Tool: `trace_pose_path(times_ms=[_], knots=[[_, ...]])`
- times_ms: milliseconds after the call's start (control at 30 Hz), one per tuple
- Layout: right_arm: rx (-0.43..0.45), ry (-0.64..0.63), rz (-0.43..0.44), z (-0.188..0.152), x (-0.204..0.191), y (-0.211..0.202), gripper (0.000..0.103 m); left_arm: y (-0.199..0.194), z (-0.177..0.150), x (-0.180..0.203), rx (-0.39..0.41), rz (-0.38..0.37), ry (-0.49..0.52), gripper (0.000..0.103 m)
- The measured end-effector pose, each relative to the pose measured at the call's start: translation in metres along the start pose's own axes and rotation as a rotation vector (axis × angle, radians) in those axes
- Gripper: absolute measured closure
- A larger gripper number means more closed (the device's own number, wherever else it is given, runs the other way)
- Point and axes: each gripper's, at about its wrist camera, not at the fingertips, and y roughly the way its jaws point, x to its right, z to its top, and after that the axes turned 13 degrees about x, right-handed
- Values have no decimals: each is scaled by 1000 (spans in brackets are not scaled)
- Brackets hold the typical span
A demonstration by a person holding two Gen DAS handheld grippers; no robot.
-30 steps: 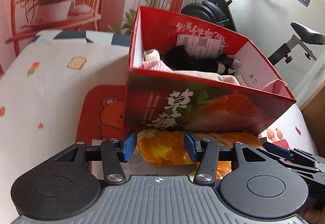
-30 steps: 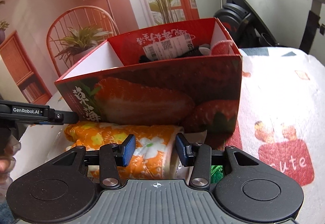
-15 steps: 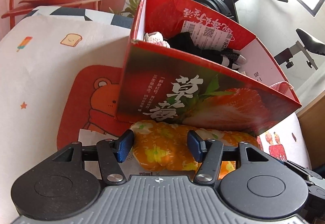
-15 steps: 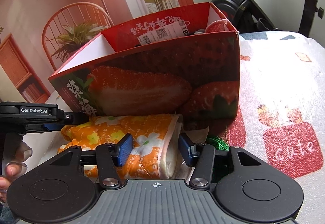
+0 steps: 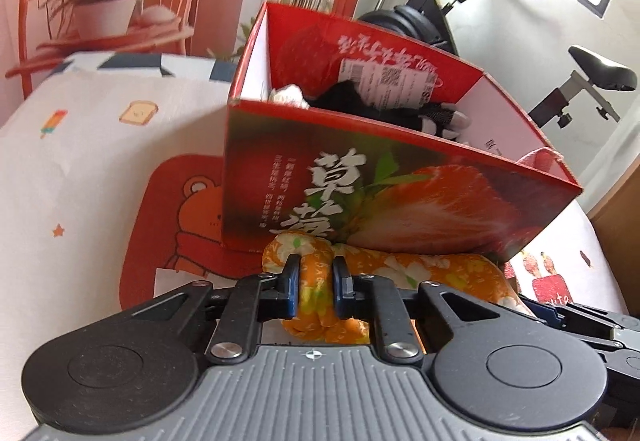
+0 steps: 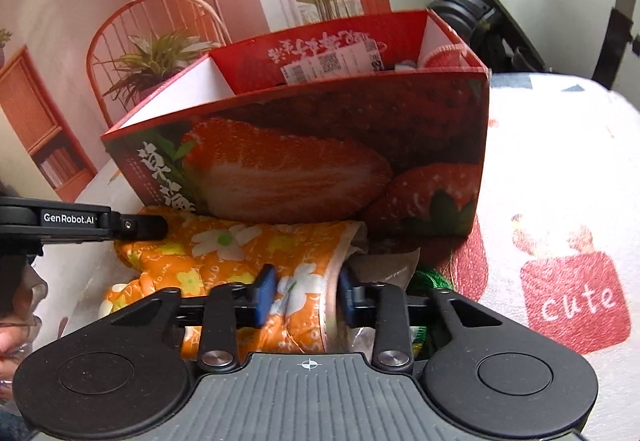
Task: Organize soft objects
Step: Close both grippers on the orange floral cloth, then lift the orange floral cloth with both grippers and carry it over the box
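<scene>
An orange floral cloth point(image 5: 420, 273) lies rolled in front of a red strawberry box point(image 5: 400, 193). My left gripper point(image 5: 314, 269) is shut on the cloth's left end, pinching it into a narrow fold. My right gripper point(image 6: 306, 283) is closed on the cloth's point(image 6: 224, 257) right end, by its white hem. The box point(image 6: 320, 161) holds black, white and pink soft items point(image 5: 384, 105); most of its inside is hidden by the front wall. The left gripper point(image 6: 136, 227) shows at the left of the right wrist view.
A white printed blanket point(image 6: 560, 169) with a red "cute" patch covers the surface. A red bear patch point(image 5: 184, 217) lies left of the box. Something green point(image 6: 434, 277) and crumpled paper sit under the cloth's right end. An exercise bike point(image 5: 520, 21) stands behind.
Both grippers have closed from wide open onto the cloth's ends. The left jaws now squeeze the fabric tightly; the right jaws have narrowed around the hem end.
</scene>
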Motion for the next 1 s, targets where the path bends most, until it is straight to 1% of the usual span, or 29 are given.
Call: trace_pose_path(times_ms=[100, 233, 367, 500, 767, 1000], knots=[[36, -35, 2, 3, -5, -11, 86, -14, 1, 4, 37, 4, 16, 86], [88, -74, 0, 5, -15, -26, 87, -32, 3, 9, 83, 12, 32, 86], [107, -106, 11, 5, -24, -37, 87, -50, 1, 11, 124, 20, 57, 86], [103, -102, 19, 6, -29, -42, 88, -60, 2, 10, 130, 24, 50, 86], [149, -115, 30, 14, -41, -61, 89, -75, 4, 11, 154, 32, 51, 86], [190, -118, 28, 23, -44, -78, 89, -89, 12, 20, 193, 18, 76, 86]])
